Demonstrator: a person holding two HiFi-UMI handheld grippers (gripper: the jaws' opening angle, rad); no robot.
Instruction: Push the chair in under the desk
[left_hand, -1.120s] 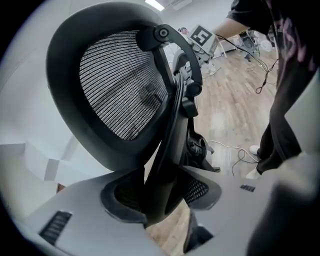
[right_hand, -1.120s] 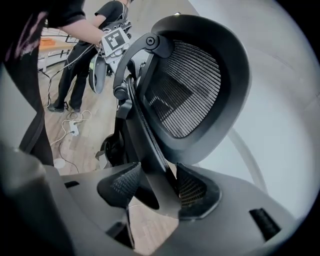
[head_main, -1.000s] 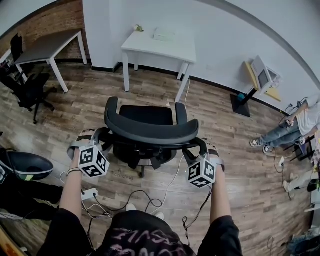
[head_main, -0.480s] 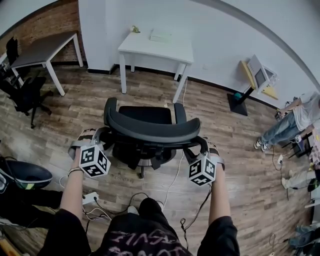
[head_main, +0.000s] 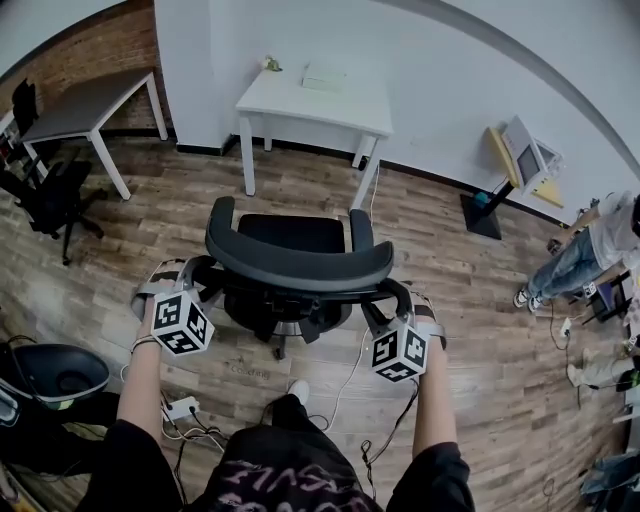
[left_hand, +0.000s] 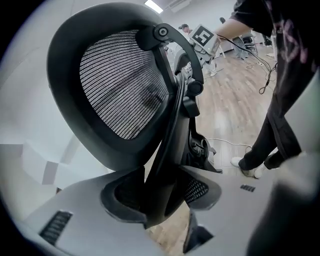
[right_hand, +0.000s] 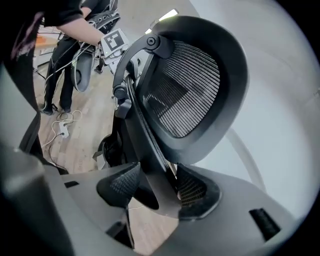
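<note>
A black mesh-backed office chair (head_main: 298, 262) stands on the wood floor, its seat facing the white desk (head_main: 318, 95) by the far wall, a short gap away. My left gripper (head_main: 205, 272) grips the left end of the chair's rear back frame (left_hand: 167, 150), with the black bar filling the space between its pads. On the right end of the same frame (right_hand: 150, 150), my right gripper (head_main: 385, 292) is closed in the same way. Each gripper view looks up along the mesh backrest (left_hand: 120, 85) and shows the other marker cube.
A grey desk (head_main: 85, 95) and a second black chair (head_main: 50, 190) are at the left. A power strip with cables (head_main: 180, 408) lies by my feet, beside a dark bin (head_main: 60, 370). At right stand a monitor stand (head_main: 520, 150) and a person (head_main: 590, 245).
The chair and both grippers have rolled forward toward the white desk, and the person's feet have stepped after it. Both grips look unchanged.
</note>
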